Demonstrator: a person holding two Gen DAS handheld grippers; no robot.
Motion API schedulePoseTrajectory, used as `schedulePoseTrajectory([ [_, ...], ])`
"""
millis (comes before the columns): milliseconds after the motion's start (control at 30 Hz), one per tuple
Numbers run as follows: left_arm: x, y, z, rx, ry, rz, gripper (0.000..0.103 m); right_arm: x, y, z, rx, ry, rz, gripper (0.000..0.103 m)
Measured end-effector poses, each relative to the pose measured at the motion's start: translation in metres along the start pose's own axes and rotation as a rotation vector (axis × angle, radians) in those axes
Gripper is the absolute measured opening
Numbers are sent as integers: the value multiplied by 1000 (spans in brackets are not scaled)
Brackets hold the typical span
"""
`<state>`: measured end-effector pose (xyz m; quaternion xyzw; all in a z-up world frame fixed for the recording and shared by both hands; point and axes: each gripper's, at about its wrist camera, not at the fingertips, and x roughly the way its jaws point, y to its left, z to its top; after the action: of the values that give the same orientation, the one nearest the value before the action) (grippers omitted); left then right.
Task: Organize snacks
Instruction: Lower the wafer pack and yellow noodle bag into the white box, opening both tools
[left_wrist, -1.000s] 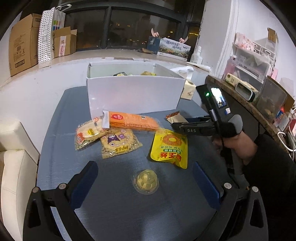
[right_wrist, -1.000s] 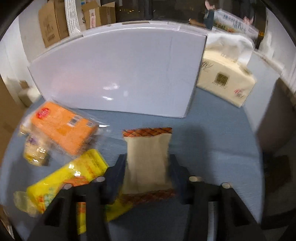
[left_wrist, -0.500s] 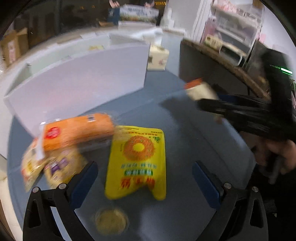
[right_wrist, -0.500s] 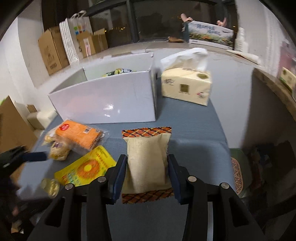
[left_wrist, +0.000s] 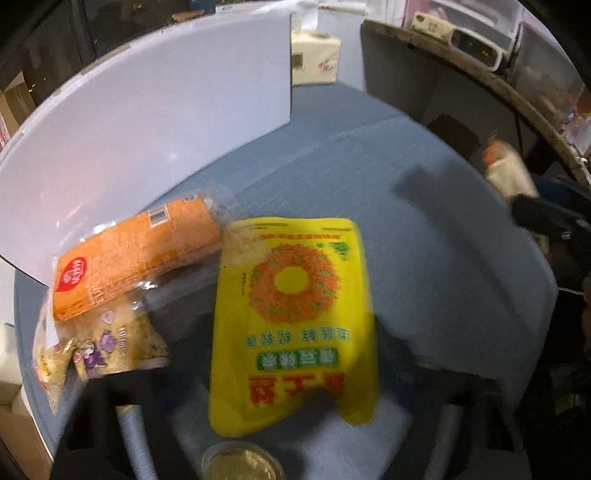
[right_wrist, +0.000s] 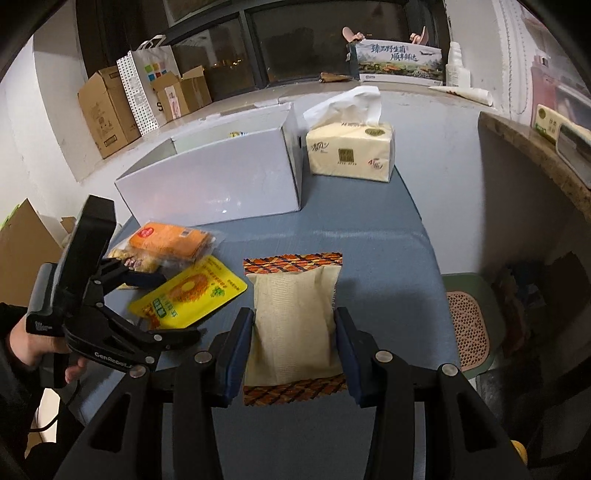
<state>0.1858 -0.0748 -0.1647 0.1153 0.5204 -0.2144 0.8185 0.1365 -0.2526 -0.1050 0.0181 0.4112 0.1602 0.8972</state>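
Observation:
My right gripper (right_wrist: 295, 343) is shut on a beige snack packet (right_wrist: 295, 317) with orange patterned ends, held above the blue table (right_wrist: 369, 236). In the left wrist view that packet (left_wrist: 509, 173) shows at the far right. My left gripper (right_wrist: 170, 308) points down over a yellow snack packet (left_wrist: 291, 295), also seen from the right wrist (right_wrist: 192, 295). Its jaws are closing with the packet's near end between them. The blurred fingers sit just outside the packet's edges, and I see no press. The white box (right_wrist: 221, 184) stands behind, open at the top.
An orange cracker pack (left_wrist: 136, 254) and a purple-printed cookie packet (left_wrist: 110, 343) lie left of the yellow one. A clear jelly cup (left_wrist: 240, 461) sits nearest. A tissue pack (right_wrist: 351, 151) stands right of the box. A green stool (right_wrist: 469, 325) is off the table's right edge.
The left gripper has dropped close over the yellow packet and its jaws have narrowed around it. The right gripper has risen and drawn back from the box with the beige packet.

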Motion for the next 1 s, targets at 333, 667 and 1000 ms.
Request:
schedulePoseTrajectory([
  [333, -41, -30, -20, 73, -87, -104, 43, -2, 11, 2, -16, -18, 4, 48],
  [667, -123, -33, -30, 35, -295, -132, 43, -26, 0, 24, 24, -101, -12, 48],
  [1000, -168, 54, -1, -188, -492, 15, 43, -22, 31, 91, -25, -183, 96, 48],
])
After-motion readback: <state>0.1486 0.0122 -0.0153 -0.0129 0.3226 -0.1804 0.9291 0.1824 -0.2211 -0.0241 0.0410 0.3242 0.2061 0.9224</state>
